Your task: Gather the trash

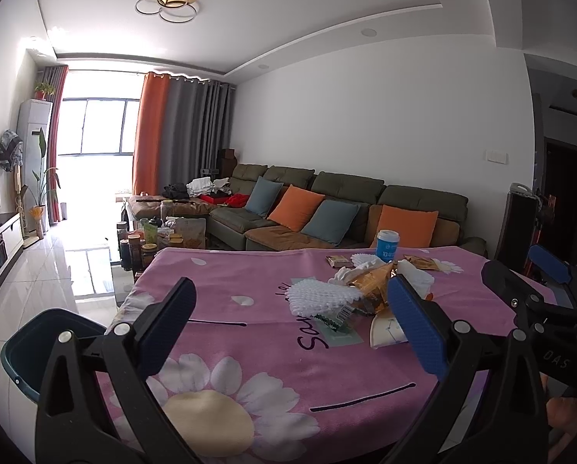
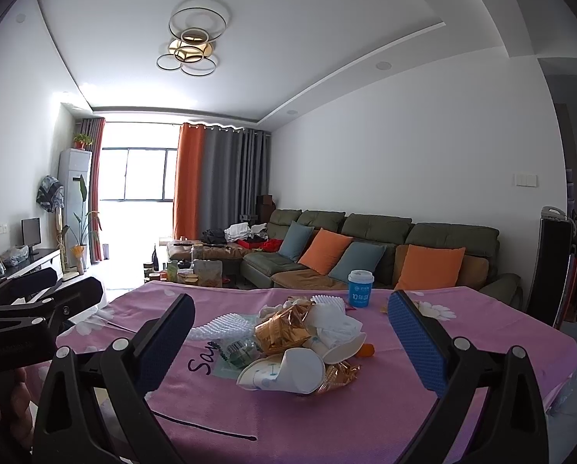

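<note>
So both tools are spread wide and holding nothing: the left tool [image 1: 292, 323] and the right tool [image 2: 292, 338] just hang over the desk [image 2: 365, 417] with its pink flower cloth. The trash pile [image 2: 300, 344] sits mid-desk: crushed paper cups, gold wrappers, white foam netting. A blue cup [image 2: 360, 288] stands upright behind the pile, near the far edge. A dark green bin [image 1: 37, 348] is on the floor left of the desk.

A heap of trash lies mid-surface: a crushed white paper cup [image 2: 288, 371] on its side, crumpled gold foil wrapper [image 2: 284, 328], white foam fruit net [image 1: 319, 295], wadded tissues [image 2: 336, 324]. A blue lidded cup [image 2: 360, 288] stands upright behind.
</note>
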`<state>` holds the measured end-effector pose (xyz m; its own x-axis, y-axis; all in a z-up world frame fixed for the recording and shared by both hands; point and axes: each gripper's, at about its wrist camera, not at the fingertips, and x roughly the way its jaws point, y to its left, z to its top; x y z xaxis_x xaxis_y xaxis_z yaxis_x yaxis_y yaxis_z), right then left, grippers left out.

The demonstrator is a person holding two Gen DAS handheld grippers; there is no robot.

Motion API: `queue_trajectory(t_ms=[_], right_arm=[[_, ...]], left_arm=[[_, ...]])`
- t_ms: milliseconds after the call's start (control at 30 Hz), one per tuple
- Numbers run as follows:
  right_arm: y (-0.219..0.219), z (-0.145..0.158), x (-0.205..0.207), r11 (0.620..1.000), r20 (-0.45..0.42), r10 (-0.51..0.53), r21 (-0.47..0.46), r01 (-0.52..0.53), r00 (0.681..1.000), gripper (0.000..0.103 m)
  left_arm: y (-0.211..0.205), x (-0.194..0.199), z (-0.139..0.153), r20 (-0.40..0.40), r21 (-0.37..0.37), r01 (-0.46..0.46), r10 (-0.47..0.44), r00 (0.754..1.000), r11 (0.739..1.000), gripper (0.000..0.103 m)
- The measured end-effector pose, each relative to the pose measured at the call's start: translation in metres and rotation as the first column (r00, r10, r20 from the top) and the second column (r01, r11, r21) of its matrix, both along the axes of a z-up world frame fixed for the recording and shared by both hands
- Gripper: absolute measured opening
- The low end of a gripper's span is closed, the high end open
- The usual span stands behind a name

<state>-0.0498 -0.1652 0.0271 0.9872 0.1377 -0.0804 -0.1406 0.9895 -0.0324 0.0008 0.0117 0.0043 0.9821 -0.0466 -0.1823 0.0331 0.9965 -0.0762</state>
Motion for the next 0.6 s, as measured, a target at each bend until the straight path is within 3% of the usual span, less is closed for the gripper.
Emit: queue_trajectory(t_ms=[267,600], right_arm=[[-0.004,-0.002,0.007,1.000,-0.028,0.000,0.001,0.000,1.000,0.096],[-0.010,-0.005,0.041,1.000,-0.130,-0.009,-0.005,0.008,0.992,0.097]], left_arm=[[0.000,0.005,-0.003,-0.024,-0.001,0.002,-0.002,1.000,1.000,0.097],[-0.003,0.028,-0.008,-0.078,0.009,0.025,-0.024,0.997,1.000,0.097]])
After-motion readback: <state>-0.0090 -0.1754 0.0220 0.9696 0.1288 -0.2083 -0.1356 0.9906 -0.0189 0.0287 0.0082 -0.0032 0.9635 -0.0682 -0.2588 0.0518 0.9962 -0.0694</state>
